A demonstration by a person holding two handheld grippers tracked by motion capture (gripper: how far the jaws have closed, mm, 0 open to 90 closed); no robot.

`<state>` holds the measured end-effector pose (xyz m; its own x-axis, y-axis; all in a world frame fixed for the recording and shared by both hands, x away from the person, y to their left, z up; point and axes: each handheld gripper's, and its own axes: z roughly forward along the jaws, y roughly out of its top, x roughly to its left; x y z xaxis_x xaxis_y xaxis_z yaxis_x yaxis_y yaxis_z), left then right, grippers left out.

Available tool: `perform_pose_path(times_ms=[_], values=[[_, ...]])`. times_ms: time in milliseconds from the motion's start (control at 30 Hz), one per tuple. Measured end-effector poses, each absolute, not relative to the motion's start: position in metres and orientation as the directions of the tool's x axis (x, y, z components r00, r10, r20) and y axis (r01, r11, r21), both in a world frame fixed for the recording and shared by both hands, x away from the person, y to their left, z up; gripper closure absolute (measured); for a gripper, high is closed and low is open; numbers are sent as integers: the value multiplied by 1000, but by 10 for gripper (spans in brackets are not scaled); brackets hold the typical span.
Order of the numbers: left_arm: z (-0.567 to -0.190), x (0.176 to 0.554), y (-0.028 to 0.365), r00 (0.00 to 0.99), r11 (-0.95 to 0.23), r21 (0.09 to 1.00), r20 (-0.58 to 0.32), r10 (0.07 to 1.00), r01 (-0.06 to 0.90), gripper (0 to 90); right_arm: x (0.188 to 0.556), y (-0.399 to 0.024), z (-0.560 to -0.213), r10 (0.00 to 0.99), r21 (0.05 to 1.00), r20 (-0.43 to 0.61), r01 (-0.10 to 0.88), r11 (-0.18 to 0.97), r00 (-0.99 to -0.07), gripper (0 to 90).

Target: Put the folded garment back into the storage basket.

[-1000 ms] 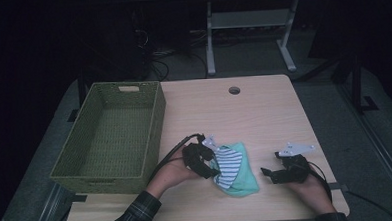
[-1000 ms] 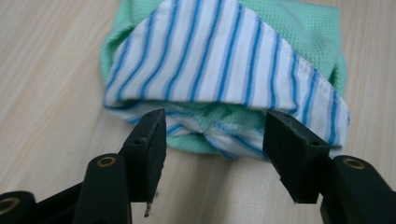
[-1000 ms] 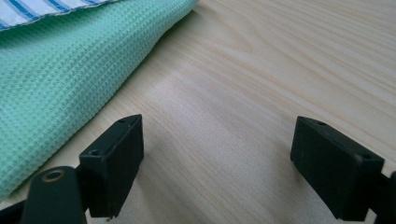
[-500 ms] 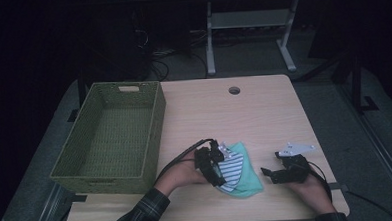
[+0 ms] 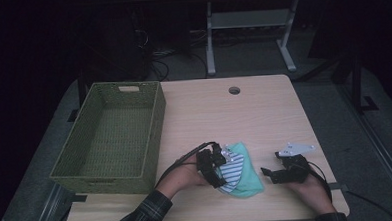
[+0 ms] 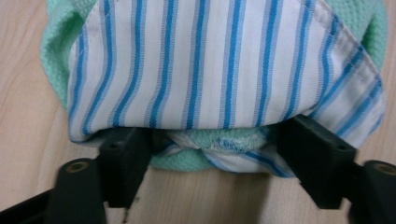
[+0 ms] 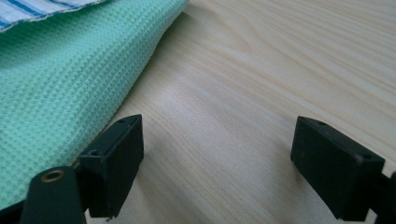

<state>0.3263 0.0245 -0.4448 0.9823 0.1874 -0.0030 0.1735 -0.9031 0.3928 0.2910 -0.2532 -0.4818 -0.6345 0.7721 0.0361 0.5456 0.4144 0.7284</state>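
A folded cloth bundle point(image 5: 243, 173), mint-green waffle fabric with a blue-and-white striped piece on top, lies near the table's front edge. My left gripper point(image 5: 216, 165) is open and pressed against its left side. In the left gripper view the striped cloth point(image 6: 224, 65) drapes over the two spread jaws and a knot of green and striped fabric point(image 6: 210, 144) sits between them. My right gripper point(image 5: 270, 173) rests open on the table just right of the bundle. In the right gripper view the green cloth point(image 7: 60, 93) reaches the left jaw, with bare wood between the jaws.
A green woven basket point(image 5: 154, 122) stands at the table's left, with nothing inside it. A round cable hole point(image 5: 234, 91) sits near the table's far edge. Bare wood point(image 5: 244, 123) stretches behind the cloth. Beyond the table are a dark floor and a desk frame point(image 5: 250, 33).
My left gripper has slid right into the cloth bundle, its jaws now under the striped edge, nudging the bundle slightly right. The right gripper has stayed put.
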Motion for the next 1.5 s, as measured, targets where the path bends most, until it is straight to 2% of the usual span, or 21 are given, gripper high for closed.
perform_pose_path(times_ms=[233, 333, 433, 1067, 1500], values=[[-443, 327, 27, 980, -895, 408, 11, 201, 179, 526, 291, -253, -482, 772, 729, 35, 545, 415, -635, 170], [-442, 329, 28, 978, -893, 411, 18, 207, 182, 648, 291, -253, -482, 771, 729, 35, 544, 415, -635, 170], [-442, 329, 29, 977, -889, 418, 19, 214, 187, 698, 291, -253, -482, 771, 729, 34, 543, 416, -636, 170], [-432, 328, 33, 979, -858, 477, -28, 200, 189, 733, 291, -253, -482, 771, 728, 38, 547, 414, -635, 169], [-413, 329, 43, 968, -810, 532, -97, 230, 245, 733, 291, -253, -482, 772, 728, 39, 547, 413, -634, 169]])
